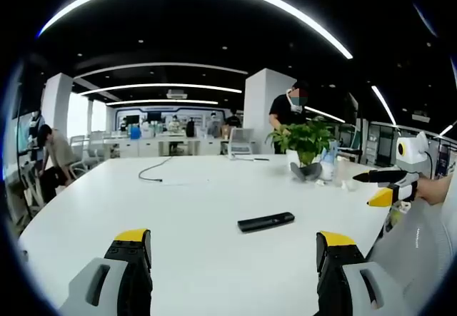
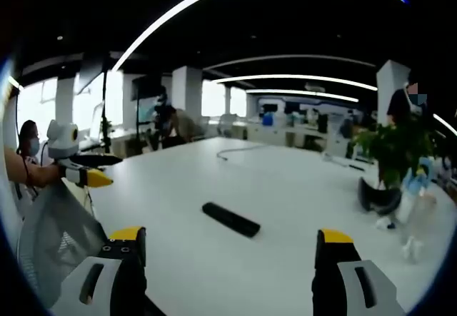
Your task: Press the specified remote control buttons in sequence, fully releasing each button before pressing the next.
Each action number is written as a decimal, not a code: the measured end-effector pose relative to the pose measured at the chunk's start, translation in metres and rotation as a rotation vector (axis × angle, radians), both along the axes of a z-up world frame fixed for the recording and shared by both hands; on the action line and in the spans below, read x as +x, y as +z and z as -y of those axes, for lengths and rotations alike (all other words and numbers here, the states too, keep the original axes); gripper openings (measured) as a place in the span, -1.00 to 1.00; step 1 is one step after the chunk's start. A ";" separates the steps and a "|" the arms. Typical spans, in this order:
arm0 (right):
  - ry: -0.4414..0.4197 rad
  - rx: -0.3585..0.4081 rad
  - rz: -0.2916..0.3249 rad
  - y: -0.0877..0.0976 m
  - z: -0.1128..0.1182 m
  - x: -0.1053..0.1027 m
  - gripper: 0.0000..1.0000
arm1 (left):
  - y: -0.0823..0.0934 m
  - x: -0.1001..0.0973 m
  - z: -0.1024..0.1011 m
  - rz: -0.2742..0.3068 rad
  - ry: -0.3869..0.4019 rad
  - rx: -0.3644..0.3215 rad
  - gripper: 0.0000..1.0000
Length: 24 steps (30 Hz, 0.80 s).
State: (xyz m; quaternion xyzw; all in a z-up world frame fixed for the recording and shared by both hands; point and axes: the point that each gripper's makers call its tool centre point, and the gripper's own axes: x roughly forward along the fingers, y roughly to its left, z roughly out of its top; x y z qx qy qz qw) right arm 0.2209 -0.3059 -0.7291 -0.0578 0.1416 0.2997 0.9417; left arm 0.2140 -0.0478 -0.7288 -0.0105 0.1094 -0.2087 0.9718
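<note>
Remote (image 1: 265, 221): lies flat on the white table (image 1: 193, 202), near the front edge and between the two grippers, so either could reach its buttons; nothing touches it.
Left gripper (image 1: 234, 252): jaws spread wide, empty, held back from the remote.
Right gripper (image 2: 229, 248): jaws likewise spread and empty, well short of the remote.
Plant (image 1: 305, 143): stands well behind the remote, out of the working area.
Cable (image 1: 153, 172): slack farther back, probably unrelated.
Progress: no button pressed at this moment.
</note>
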 end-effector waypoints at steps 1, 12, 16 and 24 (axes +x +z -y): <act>-0.008 0.007 0.002 0.000 0.002 0.001 0.95 | 0.000 0.000 0.000 -0.002 0.001 0.000 1.00; -0.020 -0.065 -0.009 -0.012 0.008 0.002 0.95 | -0.001 0.000 -0.003 -0.006 0.017 0.005 0.98; -0.006 -0.078 0.005 -0.011 0.007 0.001 0.93 | -0.002 0.000 -0.003 -0.006 0.019 0.006 0.99; 0.019 -0.074 0.017 -0.009 0.002 -0.001 0.94 | -0.003 0.001 -0.003 -0.015 0.027 0.006 0.99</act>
